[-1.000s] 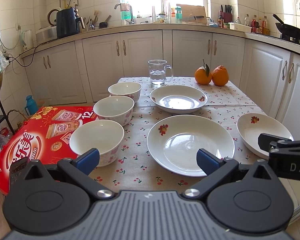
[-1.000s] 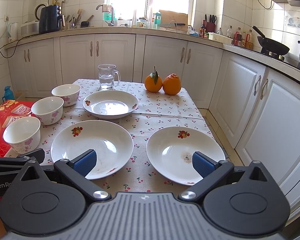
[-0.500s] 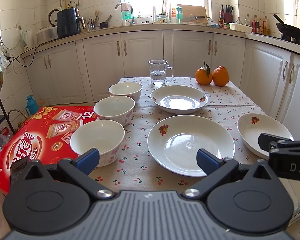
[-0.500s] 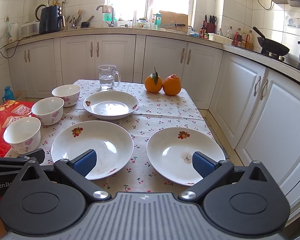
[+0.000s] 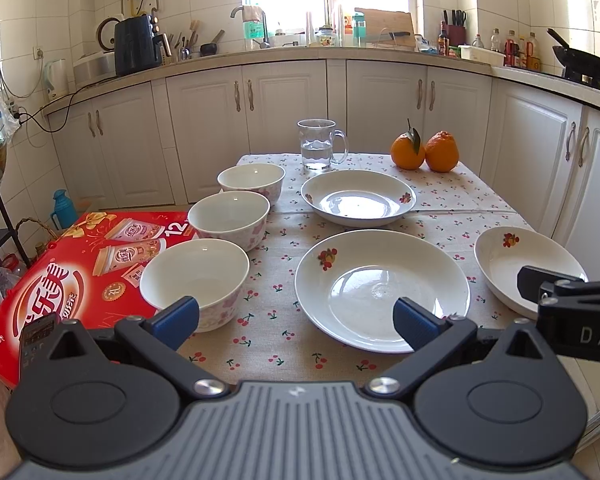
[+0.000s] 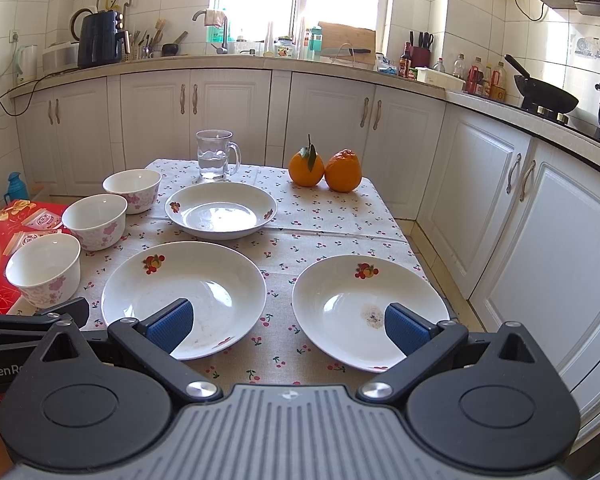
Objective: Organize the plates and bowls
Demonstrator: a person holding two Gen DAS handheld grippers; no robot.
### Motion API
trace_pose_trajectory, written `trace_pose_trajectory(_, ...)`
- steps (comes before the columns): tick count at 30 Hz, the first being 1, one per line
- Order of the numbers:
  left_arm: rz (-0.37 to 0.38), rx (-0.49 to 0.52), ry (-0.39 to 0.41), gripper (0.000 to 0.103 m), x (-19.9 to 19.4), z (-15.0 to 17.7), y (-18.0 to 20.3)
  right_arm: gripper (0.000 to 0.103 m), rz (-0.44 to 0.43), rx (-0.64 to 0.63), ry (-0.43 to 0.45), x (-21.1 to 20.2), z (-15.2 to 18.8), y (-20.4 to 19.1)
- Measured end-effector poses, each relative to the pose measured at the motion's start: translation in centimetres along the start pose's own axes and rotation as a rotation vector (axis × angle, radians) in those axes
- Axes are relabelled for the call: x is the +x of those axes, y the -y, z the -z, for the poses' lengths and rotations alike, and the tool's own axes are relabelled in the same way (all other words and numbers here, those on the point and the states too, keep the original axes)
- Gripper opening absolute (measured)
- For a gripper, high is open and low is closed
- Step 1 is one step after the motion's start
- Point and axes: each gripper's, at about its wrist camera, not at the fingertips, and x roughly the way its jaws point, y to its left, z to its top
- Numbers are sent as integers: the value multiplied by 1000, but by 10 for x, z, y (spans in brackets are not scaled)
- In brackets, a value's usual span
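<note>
Plates and bowls are all sitting loose on the counter (image 5: 480, 200), nothing stacked. I'm seeing three bowls lining up along the left edge: near bowl (image 5: 195, 276), middle bowl (image 5: 229, 218), far bowl (image 5: 251, 179), each just beside the next. Three plates are lying flat and apart: big plate (image 5: 382, 288) in the centre front, far plate (image 5: 358, 198) behind it, right plate (image 6: 370, 310) near the right edge.

I'm holding the left hand-held gripper (image 5: 296, 316) released, jaws spreading wide, grasping nothing, hovering at the front edge between near bowl and big plate. Right hand-held gripper (image 6: 287, 322) is also released and empty, its fingers straddling the gap between big plate and right plate.

Glass mug (image 5: 320, 144) with water is standing upright at the back; two oranges (image 5: 425, 151) are touching each other to its right. Red box (image 5: 60, 280) is sitting beside the counter on the left.
</note>
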Motion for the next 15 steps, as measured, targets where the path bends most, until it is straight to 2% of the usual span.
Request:
trace_pose_trajectory(9,12,-18,-4,102,4,-1,0,103,-1,0,0,0,0,1)
trace_pose_trajectory(15,42,-11,30,102,6,-7,3,103,-11,-2,-1,5,-1,4)
